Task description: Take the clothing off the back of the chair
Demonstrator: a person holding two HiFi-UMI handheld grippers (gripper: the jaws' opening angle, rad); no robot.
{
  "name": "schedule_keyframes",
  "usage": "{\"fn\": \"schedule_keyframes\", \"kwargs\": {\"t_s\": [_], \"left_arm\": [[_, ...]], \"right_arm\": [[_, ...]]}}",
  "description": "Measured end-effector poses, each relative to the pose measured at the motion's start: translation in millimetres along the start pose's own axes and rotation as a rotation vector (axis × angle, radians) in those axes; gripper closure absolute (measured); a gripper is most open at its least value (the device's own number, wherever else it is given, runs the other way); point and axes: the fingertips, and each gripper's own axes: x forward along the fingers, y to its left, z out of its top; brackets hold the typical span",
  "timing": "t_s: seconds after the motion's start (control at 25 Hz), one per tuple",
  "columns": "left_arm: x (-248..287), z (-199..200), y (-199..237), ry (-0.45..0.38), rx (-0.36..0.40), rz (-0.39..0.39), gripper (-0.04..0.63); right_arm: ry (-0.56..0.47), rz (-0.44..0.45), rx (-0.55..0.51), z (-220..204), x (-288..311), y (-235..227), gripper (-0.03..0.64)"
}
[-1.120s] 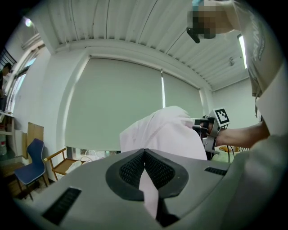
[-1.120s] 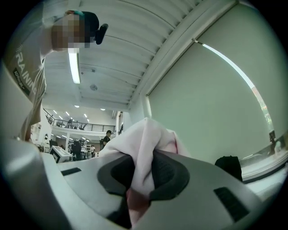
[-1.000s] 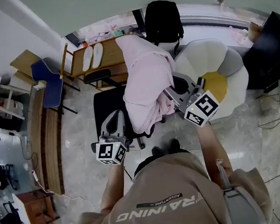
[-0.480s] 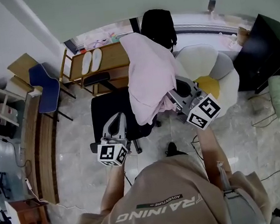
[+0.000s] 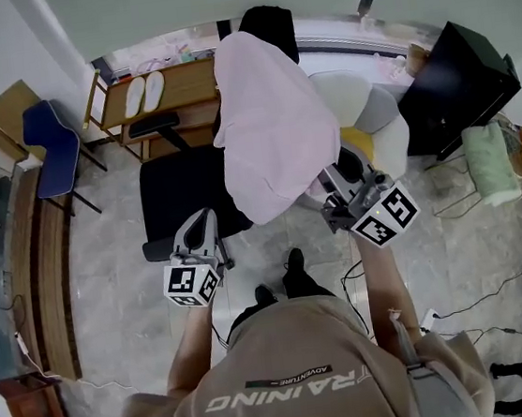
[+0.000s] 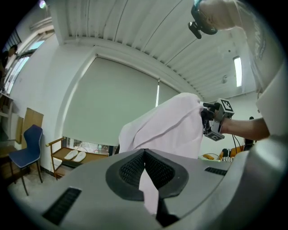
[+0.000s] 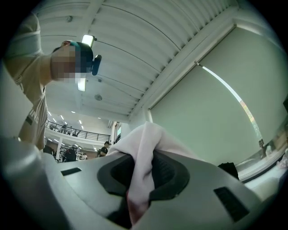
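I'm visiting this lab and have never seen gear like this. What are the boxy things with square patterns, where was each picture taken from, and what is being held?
There is no robot here: a person holds a clamp-like tool in each hand. The top-down picture comes from a camera on the person's head. The other two come from cameras riding on each tool, looking along its jaws. The patterned cubes are parts of the tools. The left tool and the right tool are each clamped on the pink garment, spread over the black chair.
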Motion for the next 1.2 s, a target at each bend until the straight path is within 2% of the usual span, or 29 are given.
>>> {"fn": "schedule_keyframes", "kwargs": {"t_s": [0.16,0.32,0.64,1.0,1.2], "left_arm": [[-12,1,-18,-0.009,-0.004,-0.021,0.583],[-27,-2,-56,-0.039,0.03,-0.022,0.583],[-58,9,-97,-0.021,0.048,0.062,0.583],[-109,-21,-191,0.022,0.035,0.166,0.583],[-138,-22,-205,0.04,0.052,0.195,0.583]], "right_arm": [[0.019,0.016,-0.03,9,-15,22,0.529],[0.016,0.065,-0.036,10,-54,42,0.529],[0.036,0.173,0.015,19,-86,73,0.529],[0.118,0.256,0.093,2,-171,90,0.529],[0.129,0.275,0.112,0,-194,110,0.529]]}}
